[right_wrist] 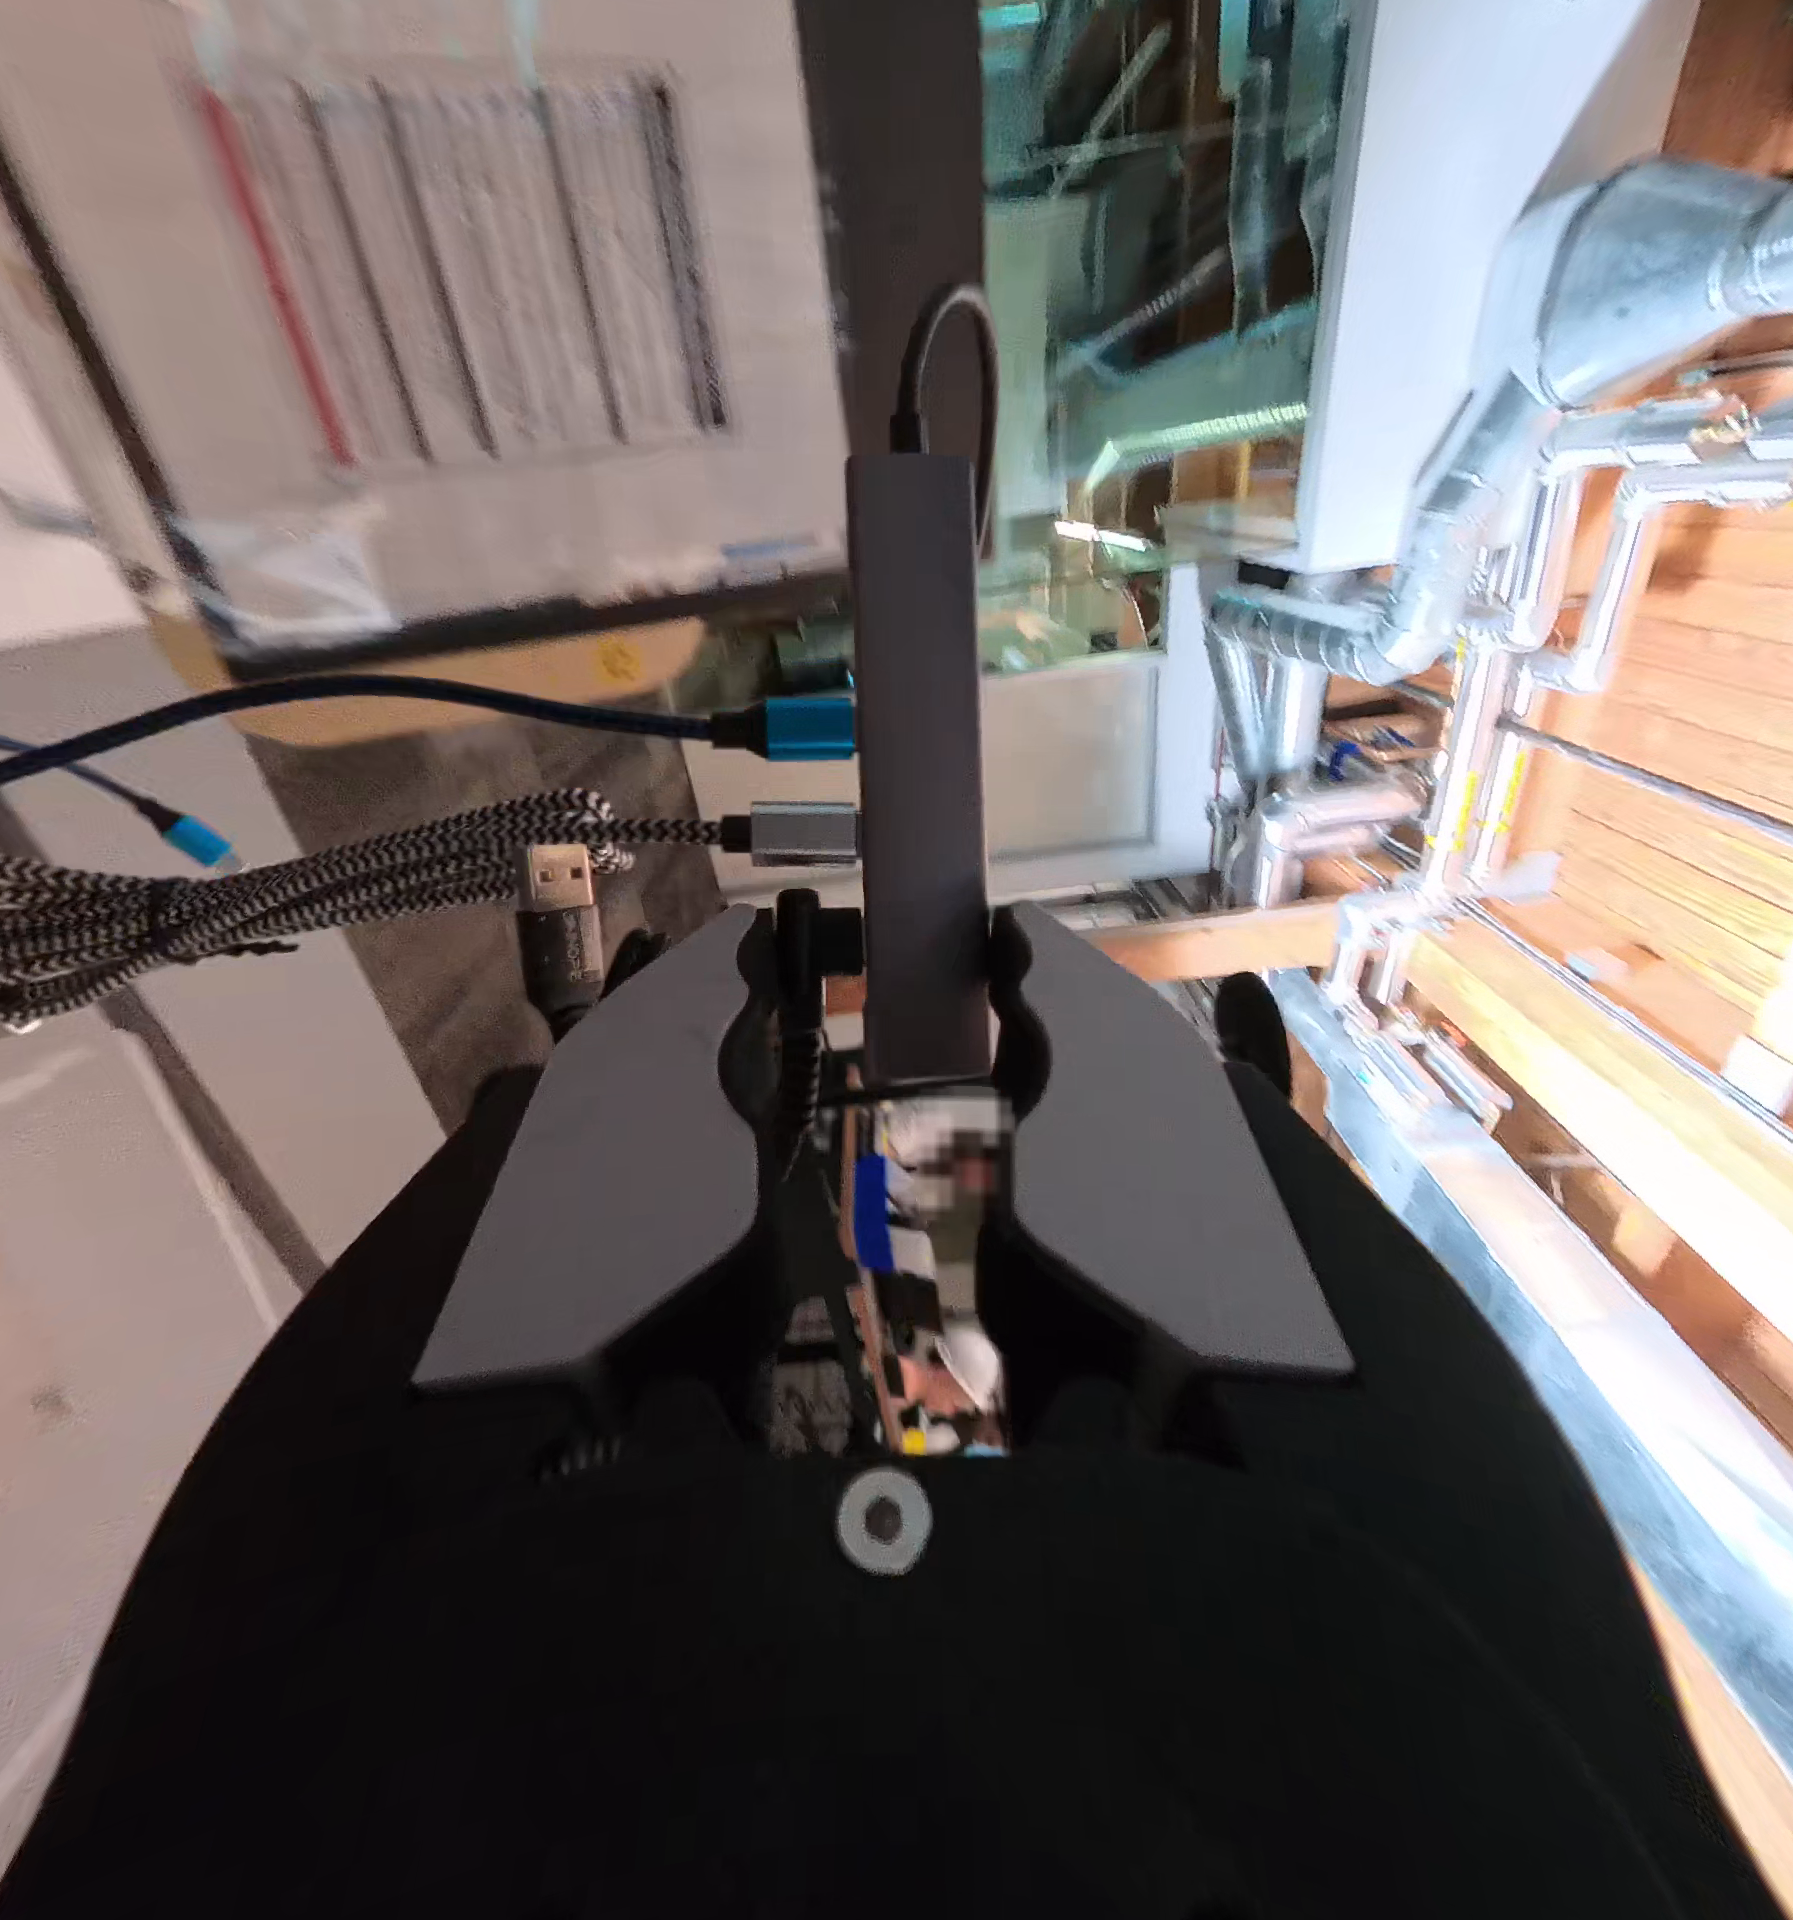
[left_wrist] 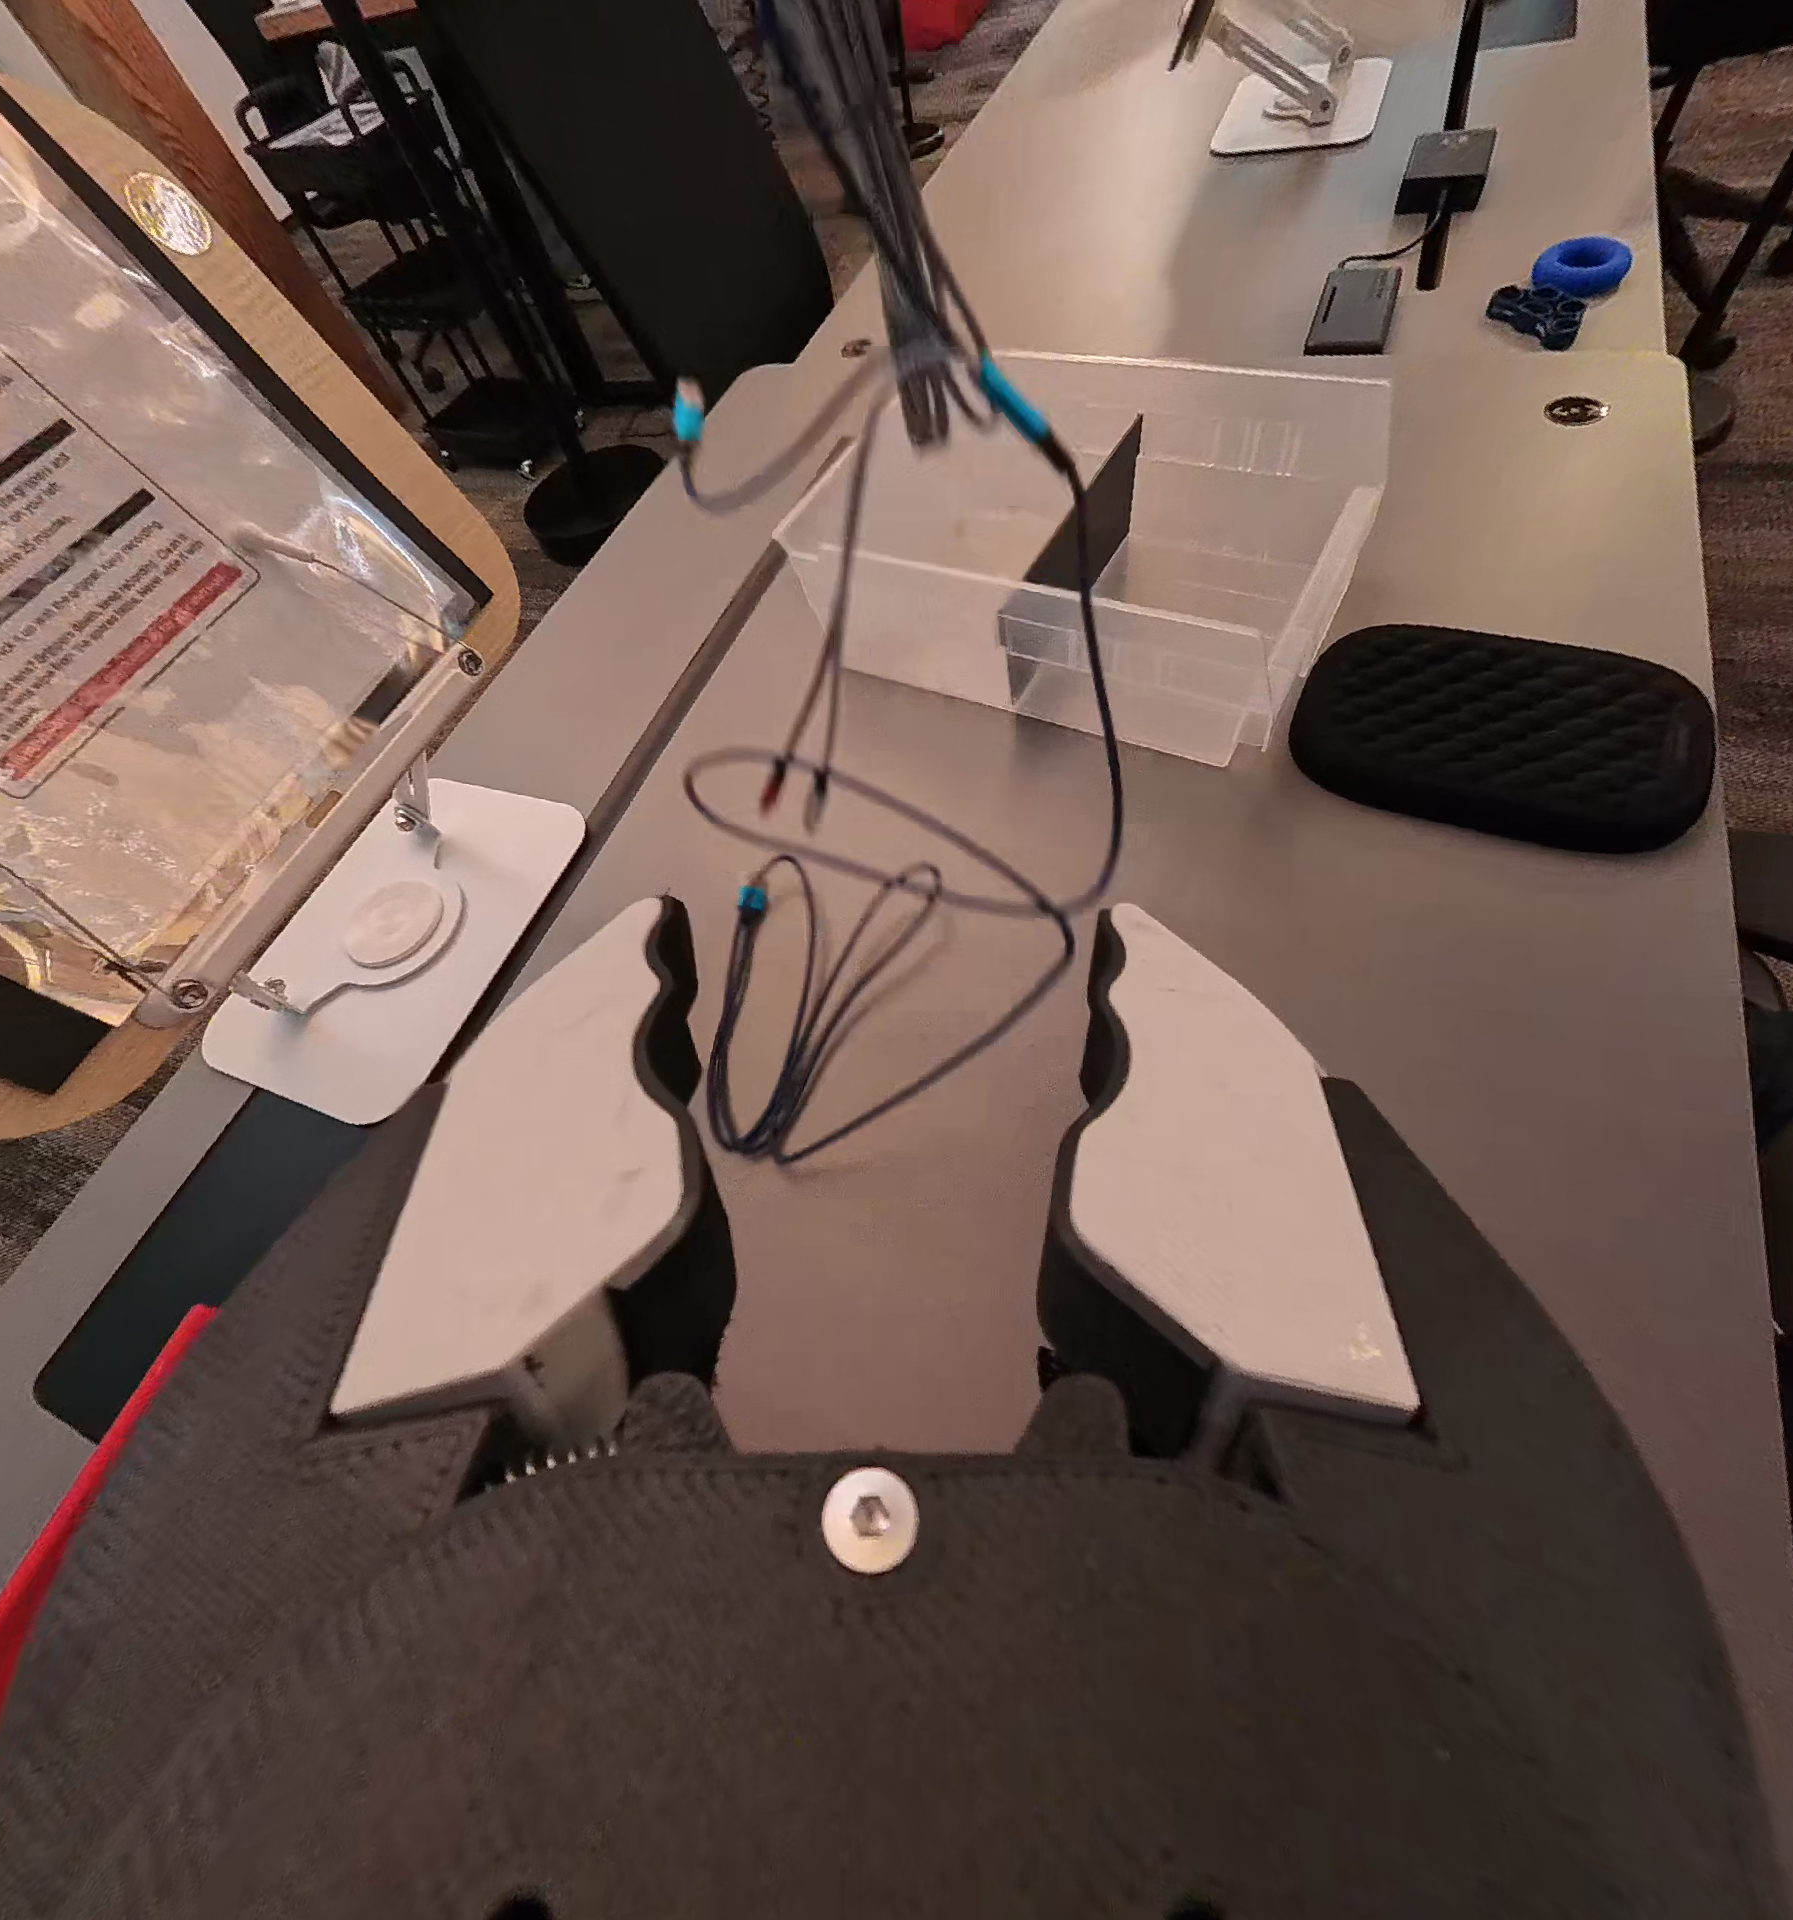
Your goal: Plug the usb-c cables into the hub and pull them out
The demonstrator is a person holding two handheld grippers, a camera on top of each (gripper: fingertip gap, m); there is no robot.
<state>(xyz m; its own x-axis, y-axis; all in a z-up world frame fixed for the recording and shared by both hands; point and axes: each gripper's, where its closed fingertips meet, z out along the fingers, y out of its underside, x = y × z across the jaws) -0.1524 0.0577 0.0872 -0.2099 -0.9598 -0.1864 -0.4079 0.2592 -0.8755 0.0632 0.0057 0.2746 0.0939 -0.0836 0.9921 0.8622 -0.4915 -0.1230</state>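
Aloft, right gripper (right_wrist: 876, 971) pinches the stiff, light hub (right_wrist: 913, 769); left gripper (left_wrist: 887, 997) spread, empty. Take limp cables by the rigid blue plug (right_wrist: 807, 727).

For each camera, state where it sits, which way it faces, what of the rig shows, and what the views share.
Left wrist view: sits on the left tool, looking down along the grey table at dangling cables and a clear bin; its open fingers show.
Right wrist view: sits on the right tool, tilted up toward walls and ceiling pipes; its fingers clamp the hub.
Shared: the cable bundle.
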